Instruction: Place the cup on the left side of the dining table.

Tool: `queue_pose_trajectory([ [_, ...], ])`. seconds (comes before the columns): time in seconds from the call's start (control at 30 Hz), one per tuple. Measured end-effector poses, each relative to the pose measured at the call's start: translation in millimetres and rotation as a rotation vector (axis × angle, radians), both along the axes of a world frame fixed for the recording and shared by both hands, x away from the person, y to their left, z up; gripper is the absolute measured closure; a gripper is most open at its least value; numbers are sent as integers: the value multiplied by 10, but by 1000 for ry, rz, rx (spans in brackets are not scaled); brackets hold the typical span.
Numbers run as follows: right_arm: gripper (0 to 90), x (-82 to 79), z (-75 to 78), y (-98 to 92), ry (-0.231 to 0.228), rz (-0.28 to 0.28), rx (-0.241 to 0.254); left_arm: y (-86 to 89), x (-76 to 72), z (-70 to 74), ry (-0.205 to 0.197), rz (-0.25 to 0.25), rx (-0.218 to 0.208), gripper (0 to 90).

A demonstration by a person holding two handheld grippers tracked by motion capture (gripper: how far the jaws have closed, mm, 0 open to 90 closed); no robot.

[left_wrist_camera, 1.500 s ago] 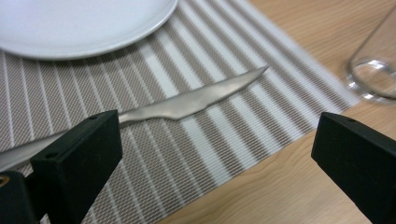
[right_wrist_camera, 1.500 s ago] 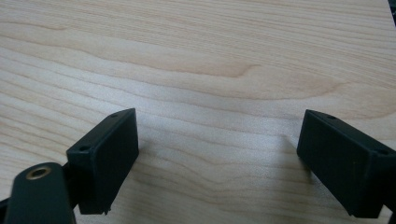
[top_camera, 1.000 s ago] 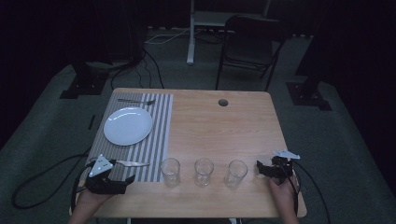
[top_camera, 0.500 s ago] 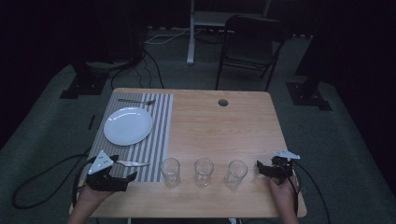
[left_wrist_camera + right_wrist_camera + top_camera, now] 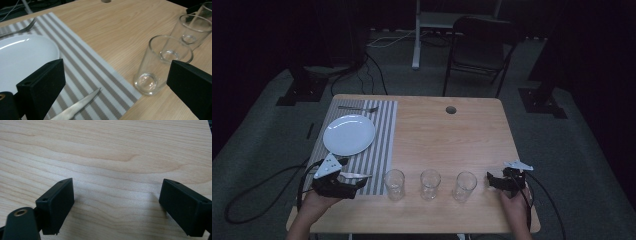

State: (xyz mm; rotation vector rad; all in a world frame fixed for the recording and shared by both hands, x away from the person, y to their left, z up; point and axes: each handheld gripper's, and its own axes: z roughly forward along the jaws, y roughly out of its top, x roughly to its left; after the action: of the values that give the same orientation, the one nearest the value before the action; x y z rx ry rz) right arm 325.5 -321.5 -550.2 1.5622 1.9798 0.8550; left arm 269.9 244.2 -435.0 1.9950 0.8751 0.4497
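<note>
My left gripper [image 5: 343, 183] sits at about 7 o'clock on the table [image 5: 452, 135], jaws spread wide with nothing between them, and the knife [image 5: 76, 107] lies on the striped placemat [image 5: 100, 75] with its tip poking up between those jaws; whether the blade touches either one I cannot tell. My right gripper [image 5: 498, 181] rests at about 5 o'clock, jaws likewise parted over bare wood, holding nothing. Out from the left jaws, the nearest glass [image 5: 160, 67] stands upright at 2 o'clock, just off the mat's edge, with a second glass [image 5: 193, 31] behind it and a third glass [image 5: 464, 186] closest to my right gripper. The white plate [image 5: 349, 134] lies at 11 o'clock on the mat, and the fork [image 5: 357, 108] is across the mat's far end. I judge the step in hand to be taking up the knife, so I would lower the left gripper until the jaws straddle the blade squarely, close slowly so the thin steel does not skate on the woven mat, and lift straight up, keeping clear of the nearest glass.
</note>
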Motion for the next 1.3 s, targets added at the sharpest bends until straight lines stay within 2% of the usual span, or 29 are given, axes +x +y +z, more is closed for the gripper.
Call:
queue_pose_trajectory([
  [0.13, 123, 0, 0, 0, 0, 0, 0, -71, 35, 48, 2, -22, -27, 24],
  [0.3, 123, 0, 0, 0, 0, 0, 0, -212, 74, 112, -9, -52, 6, 24],
  [0.6, 123, 0, 0, -1, 0, 0, -1, -478, 160, 178, -13, -112, 17, 24],
  [1.0, 123, 0, 0, -1, 0, 1, -1, -856, 278, 187, 5, -203, 55, 25],
  [1.3, 123, 0, -1, -1, -1, 1, -1, -1059, 332, 125, 28, -255, 51, 25],
])
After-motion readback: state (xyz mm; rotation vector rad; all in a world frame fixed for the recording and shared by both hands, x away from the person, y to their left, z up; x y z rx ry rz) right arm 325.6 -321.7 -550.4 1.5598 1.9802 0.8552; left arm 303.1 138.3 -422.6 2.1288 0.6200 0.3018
